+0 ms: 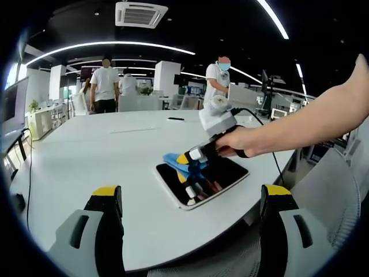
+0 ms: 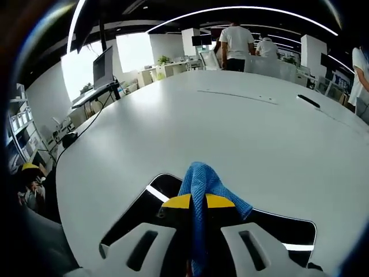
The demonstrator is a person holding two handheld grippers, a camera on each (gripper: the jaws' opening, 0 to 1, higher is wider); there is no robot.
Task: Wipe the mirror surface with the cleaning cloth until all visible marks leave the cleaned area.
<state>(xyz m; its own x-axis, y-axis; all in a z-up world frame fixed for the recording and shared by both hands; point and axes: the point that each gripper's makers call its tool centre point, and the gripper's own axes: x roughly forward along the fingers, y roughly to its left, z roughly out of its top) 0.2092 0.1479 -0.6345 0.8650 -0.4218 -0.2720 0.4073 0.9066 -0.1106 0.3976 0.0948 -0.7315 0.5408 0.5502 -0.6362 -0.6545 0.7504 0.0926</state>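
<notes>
Cloth [image 2: 203, 183], blue and bunched, is clenched between the right gripper's [image 2: 198, 202] yellow-tipped jaws and pressed onto the mirror [image 2: 288, 226], which lies flat near the white bench [image 2: 230, 133] edge. Gripper and cloth hide much of the glass. The left gripper [image 1: 190, 199] hangs released, jaws wide apart, short of the bench.

Both tools: grey bodies w/ black jaws, yellow tips; left tool [image 1: 191, 199], right tool [image 2: 198, 201].
</notes>
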